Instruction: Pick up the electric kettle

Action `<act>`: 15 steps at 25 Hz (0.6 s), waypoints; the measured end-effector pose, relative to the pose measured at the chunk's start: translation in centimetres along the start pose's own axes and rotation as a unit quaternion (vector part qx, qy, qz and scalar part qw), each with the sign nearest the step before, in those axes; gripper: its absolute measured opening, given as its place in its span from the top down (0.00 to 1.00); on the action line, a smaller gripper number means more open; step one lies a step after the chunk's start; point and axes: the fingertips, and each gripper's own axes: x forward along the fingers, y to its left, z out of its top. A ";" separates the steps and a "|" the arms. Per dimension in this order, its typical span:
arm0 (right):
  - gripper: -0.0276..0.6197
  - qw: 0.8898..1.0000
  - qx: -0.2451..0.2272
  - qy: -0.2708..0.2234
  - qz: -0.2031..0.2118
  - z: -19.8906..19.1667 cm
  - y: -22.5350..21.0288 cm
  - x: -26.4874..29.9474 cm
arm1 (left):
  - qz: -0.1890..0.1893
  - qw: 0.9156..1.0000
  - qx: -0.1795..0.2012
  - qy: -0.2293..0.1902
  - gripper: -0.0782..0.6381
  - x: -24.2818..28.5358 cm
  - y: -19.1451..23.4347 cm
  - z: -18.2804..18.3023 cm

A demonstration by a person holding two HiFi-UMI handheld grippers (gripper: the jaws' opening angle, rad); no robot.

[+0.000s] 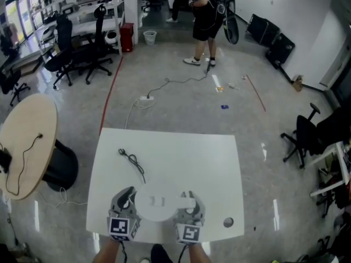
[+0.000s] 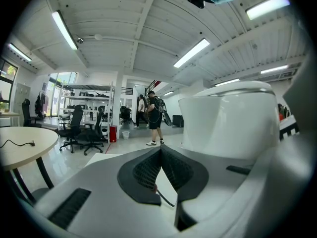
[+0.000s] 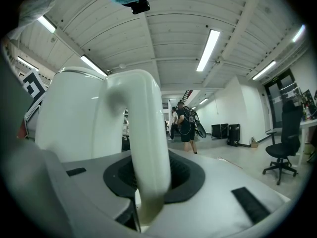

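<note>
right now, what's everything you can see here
electric kettle: one, white, table's near edge, between grippers
table: one, white, centre
cable: one, black, on table's left part
round table: one, light wood, left
office chairs: several, black, far left and right
container: one, red, far back
wastebasket: one, white, beside the container
power strip: one, white, floor beyond table
person: one, dark clothes, standing far back
left gripper: one, grey, shut, empty, left of kettle
right gripper: one, grey, shut on kettle's handle

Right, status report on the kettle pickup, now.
Left gripper shut, empty, beside kettle. Right gripper shut on the handle. Cable on table lies clear, beyond.
</note>
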 end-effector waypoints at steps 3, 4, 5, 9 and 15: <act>0.82 1.000 -0.011 -0.010 0.001 0.0 -0.1 -0.3 | 0.002 1.000 0.005 0.005 0.88 -0.2 -0.1 -0.6; 0.82 1.000 -0.011 -0.009 0.001 -0.1 0.0 -0.4 | 0.003 1.000 0.007 0.008 0.88 -0.3 -0.2 -0.7; 0.82 1.000 -0.009 -0.008 0.002 -0.3 0.0 -0.5 | 0.004 1.000 0.009 0.011 0.88 -0.4 -0.2 -0.9; 0.82 1.000 0.001 -0.004 0.004 -1.1 0.1 -1.2 | 0.000 1.000 0.012 0.006 0.88 -0.6 -0.5 -1.1; 0.81 1.000 0.008 -0.015 -0.014 -1.5 -0.5 -1.4 | -0.007 1.000 0.008 0.005 0.88 -0.8 -1.1 -1.0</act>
